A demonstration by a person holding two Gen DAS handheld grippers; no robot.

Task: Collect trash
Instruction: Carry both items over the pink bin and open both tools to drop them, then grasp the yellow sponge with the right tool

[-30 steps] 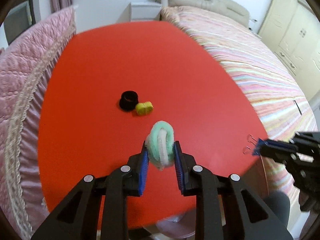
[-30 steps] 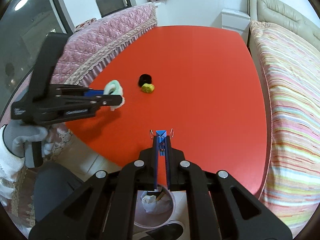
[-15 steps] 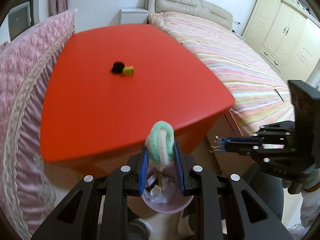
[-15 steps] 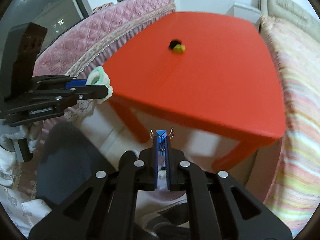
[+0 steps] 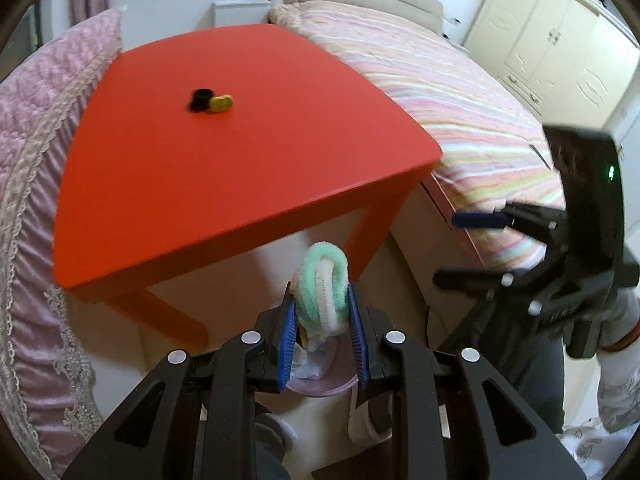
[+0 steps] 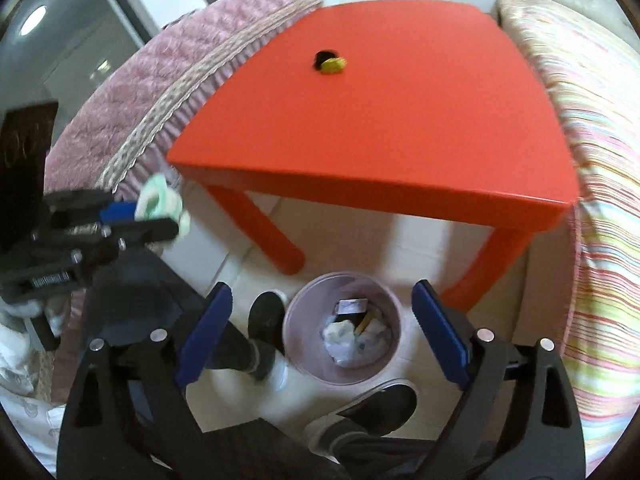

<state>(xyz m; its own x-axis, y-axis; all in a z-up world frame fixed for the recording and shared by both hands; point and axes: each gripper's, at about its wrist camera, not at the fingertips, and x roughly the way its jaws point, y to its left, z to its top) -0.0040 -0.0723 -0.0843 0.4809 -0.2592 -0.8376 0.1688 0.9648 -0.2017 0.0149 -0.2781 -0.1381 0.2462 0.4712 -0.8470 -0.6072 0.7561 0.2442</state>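
We see both grippers past the near edge of the red counter [image 6: 400,120], over open floor between its two front legs, with beds close on either side. Our right gripper [image 6: 322,336] has just been opening; its blue fingers [image 6: 440,336] stand spread and empty above the round pale pink bin [image 6: 296,308]. Our left gripper [image 5: 322,328] pinches a fuzzy mint-green and white looped ring [image 5: 324,284] just above that bin. A black ring [image 5: 200,99] and yellow piece [image 5: 221,103] touch mid-counter.
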